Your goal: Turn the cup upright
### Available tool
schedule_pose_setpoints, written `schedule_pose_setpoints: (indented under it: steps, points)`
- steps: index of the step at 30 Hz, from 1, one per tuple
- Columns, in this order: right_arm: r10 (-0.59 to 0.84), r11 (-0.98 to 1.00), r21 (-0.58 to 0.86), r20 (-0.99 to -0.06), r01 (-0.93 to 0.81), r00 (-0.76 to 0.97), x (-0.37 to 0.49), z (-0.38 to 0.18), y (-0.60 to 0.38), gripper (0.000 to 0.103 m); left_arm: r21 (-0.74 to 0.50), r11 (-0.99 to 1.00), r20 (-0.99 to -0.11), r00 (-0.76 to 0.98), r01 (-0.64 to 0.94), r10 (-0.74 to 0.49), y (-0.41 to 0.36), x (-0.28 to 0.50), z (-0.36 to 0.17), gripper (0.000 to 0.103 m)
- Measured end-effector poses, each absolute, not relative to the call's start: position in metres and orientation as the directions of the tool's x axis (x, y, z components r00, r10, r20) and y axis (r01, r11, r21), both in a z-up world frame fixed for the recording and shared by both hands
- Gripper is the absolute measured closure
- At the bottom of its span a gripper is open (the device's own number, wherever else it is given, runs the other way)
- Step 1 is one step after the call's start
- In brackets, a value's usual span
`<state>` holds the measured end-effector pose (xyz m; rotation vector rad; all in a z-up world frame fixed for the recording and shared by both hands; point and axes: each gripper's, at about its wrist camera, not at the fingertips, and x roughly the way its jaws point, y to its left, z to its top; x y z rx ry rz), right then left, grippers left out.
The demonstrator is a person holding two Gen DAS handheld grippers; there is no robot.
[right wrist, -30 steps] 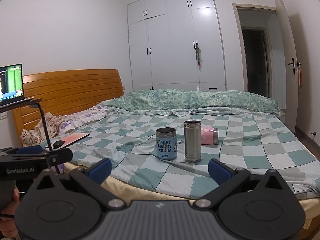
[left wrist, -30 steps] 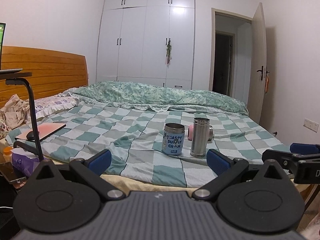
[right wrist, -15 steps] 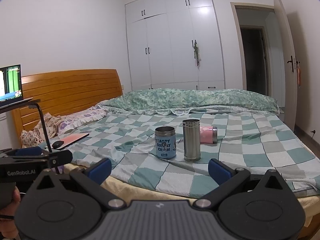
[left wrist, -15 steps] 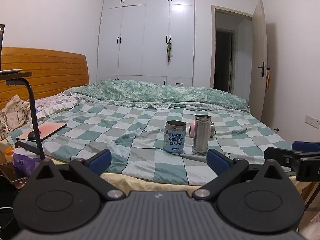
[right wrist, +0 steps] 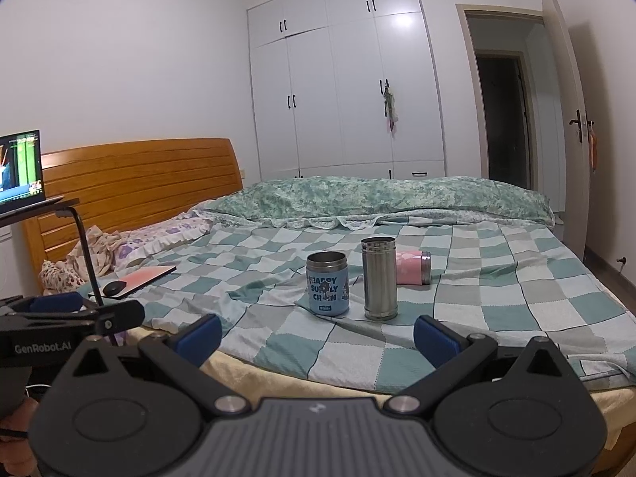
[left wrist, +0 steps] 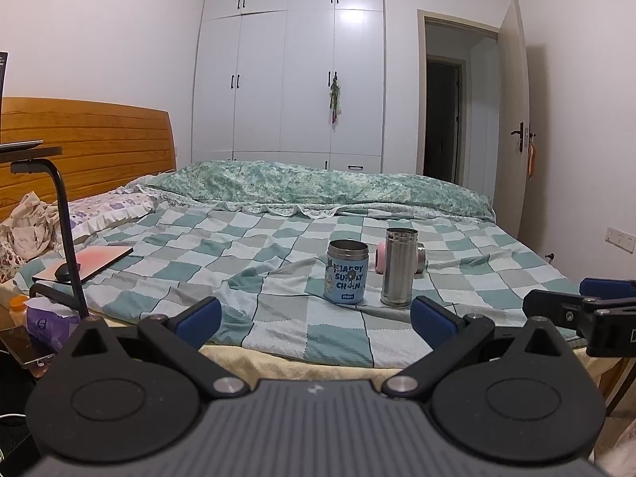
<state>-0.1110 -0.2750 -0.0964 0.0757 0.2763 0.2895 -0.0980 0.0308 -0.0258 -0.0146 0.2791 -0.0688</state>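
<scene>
A pink cup (right wrist: 413, 266) lies on its side on the checked bedspread, behind a tall steel cup (right wrist: 379, 278) that stands upright. In the left wrist view the pink cup (left wrist: 379, 259) is mostly hidden behind the steel cup (left wrist: 398, 272). A blue printed cup (right wrist: 328, 287) stands upright left of the steel one; it also shows in the left wrist view (left wrist: 346, 276). My left gripper (left wrist: 316, 320) and right gripper (right wrist: 318, 338) are both open and empty, at the near edge of the bed, well short of the cups.
A laptop stand pole (left wrist: 65, 234) rises at the left beside the bed, with a pink pad and mouse (left wrist: 83, 264) on the bedspread. A folded green quilt (left wrist: 318, 187) lies at the far side. A wooden headboard (right wrist: 139, 187) is on the left.
Both views have tilted up slightly, so the cups sit a little lower in frame. The cups have not moved and both grippers stay open.
</scene>
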Motion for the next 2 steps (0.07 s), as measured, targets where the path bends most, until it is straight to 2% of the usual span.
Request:
schedule_pose_setpoints:
  steps: [2]
  points:
    - [0.292,0.956,0.113,-0.258,-0.271,0.921,-0.1111,-0.0965,-0.2750,0.000,-0.025,0.996,-0.275,0.957,0.087,-0.090,0.0318,-0.0980,-0.0265,0.000]
